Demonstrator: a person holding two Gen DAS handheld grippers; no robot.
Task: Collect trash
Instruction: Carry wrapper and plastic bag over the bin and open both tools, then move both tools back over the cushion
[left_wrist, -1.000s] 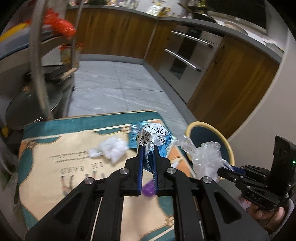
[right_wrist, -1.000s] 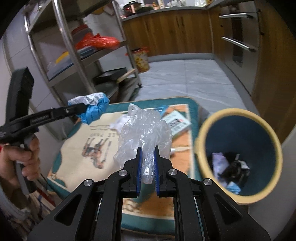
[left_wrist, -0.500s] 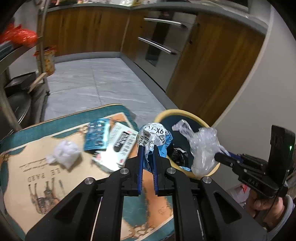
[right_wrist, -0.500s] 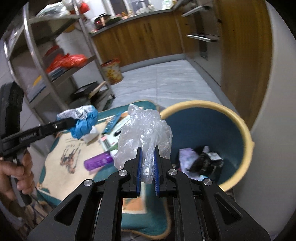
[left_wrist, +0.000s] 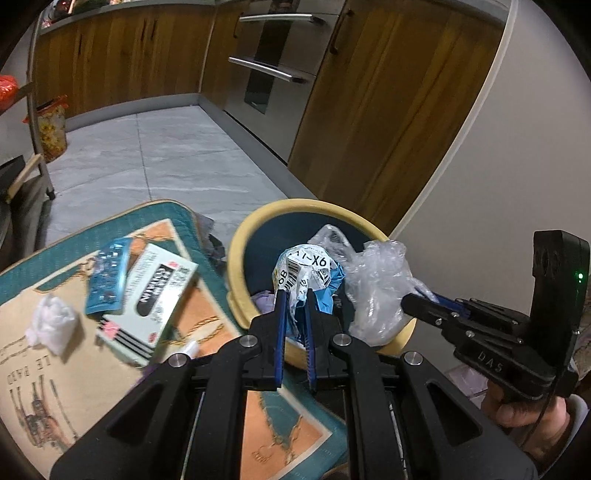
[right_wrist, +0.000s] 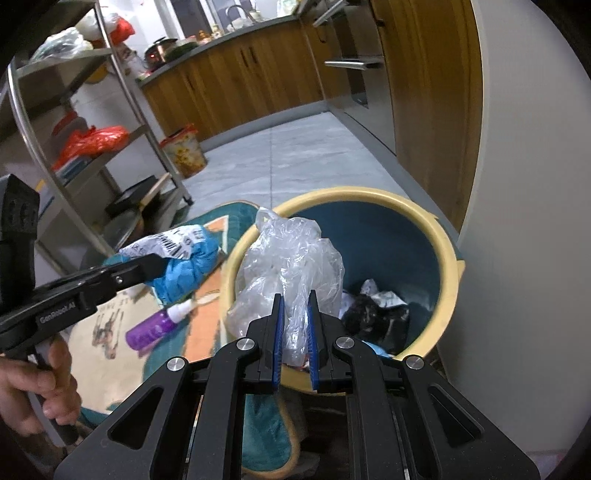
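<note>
On the mat (left_wrist: 177, 373), at about nine o'clock in the left wrist view, a white tissue wad (left_wrist: 51, 326), a blue packet (left_wrist: 107, 278) and a white carton (left_wrist: 147, 306) are left lying, with a purple bottle (right_wrist: 153, 326) beside them in the right wrist view; any of these could be overlooked, since both tongs are full. The left tongs (left_wrist: 294, 295) are clamped on a crumpled label-and-blue wrapper (left_wrist: 308, 271), held near the bin (left_wrist: 236, 273) at its left rim, not clearly over the opening; if it is released there, it could catch the yellow rim and fall onto the mat. The right tongs (right_wrist: 294, 297) are closed on a clear plastic bag (right_wrist: 288, 266), which hangs over the near-left part of the bin mouth; being light and clingy, it could be expected to stick to the blue pads or drift outside the rim. The two loads are close together at twelve o'clock of the left tongs, so a tangle is possible. The bin's base and much of its contents are hidden by the bag and the tongs; the dark item inside cannot be identified. The mat's near edge is cut off, and the carton's print is blurred.
</note>
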